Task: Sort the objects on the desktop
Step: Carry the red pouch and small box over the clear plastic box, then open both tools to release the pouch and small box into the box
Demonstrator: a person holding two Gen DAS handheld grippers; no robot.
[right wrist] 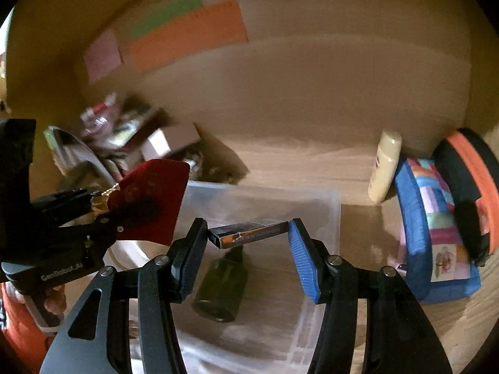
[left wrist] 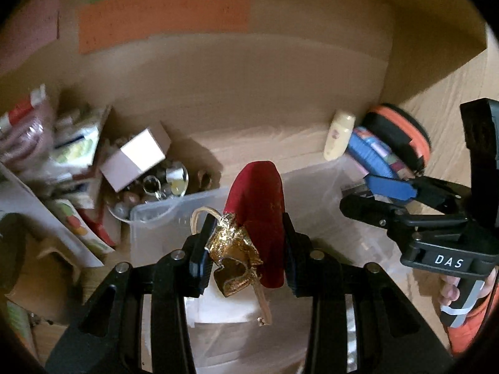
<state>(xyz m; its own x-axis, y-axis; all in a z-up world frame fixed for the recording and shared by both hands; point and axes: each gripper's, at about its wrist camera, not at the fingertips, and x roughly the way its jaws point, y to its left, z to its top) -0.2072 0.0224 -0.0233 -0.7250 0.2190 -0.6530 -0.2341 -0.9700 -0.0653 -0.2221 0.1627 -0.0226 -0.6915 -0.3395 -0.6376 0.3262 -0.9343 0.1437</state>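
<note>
A cardboard wall (right wrist: 280,93) backs the whole scene, with an orange paper strip (left wrist: 162,18), a green strip (right wrist: 165,15) and a pink sheet (right wrist: 103,54) stuck to it. Below it lies a wooden tabletop (right wrist: 280,162). In the middle of the table sits a clear plastic bin (right wrist: 330,212), and a dark green bottle (right wrist: 221,290) lies on its side on the bin's floor. To the right of the bin stands a round blue case with colourful patches (right wrist: 436,233), leaning against a black and orange round thing (right wrist: 467,180); a cream bottle (right wrist: 385,165) stands just left of them against the wall. On the left is a blurred heap of packets and boxes (left wrist: 71,149), with a small pale box (left wrist: 134,155) on top and some glass beads (left wrist: 149,187) beside it.

The left gripper (left wrist: 243,243) is closed tight on a red pouch with a gold ornament (left wrist: 259,215), held over the near left part of the bin. The right gripper (right wrist: 249,237) stands partly closed, clamping a small dark box (right wrist: 249,233) by its two ends, above the middle of the bin and over the green bottle. A hand (left wrist: 452,293) in an orange sleeve (left wrist: 467,327) grips the right handle
</note>
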